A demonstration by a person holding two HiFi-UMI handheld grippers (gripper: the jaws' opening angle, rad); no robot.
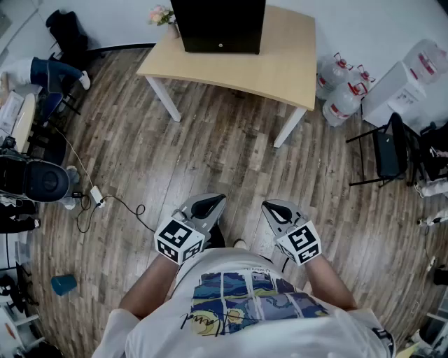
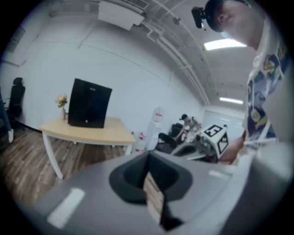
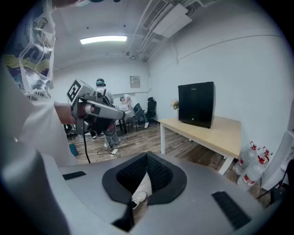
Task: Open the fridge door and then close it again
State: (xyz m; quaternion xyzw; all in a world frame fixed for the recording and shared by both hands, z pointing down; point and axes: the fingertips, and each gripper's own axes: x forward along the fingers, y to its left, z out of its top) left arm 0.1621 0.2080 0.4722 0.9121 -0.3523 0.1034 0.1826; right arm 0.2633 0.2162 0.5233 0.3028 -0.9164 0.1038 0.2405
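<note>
Black fridge (image 1: 218, 26) on pale wooden table (image 1: 287, 59), plank floor (image 1: 231, 161) around.

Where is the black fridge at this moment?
In the head view the fridge stands at the top centre, on the far side of the wooden table, with a vase of flowers just to its left.

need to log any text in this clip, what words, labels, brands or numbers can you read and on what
Nothing here reads as clear text.
shirt: scrawl under the picture print, too blurred to read.
fridge: small badge on the door, too small to read.
water bottles: red labels, too small to read.
wall frame: too small to read.
left marker cube and right marker cube: black-and-white square patterns, no words.
</note>
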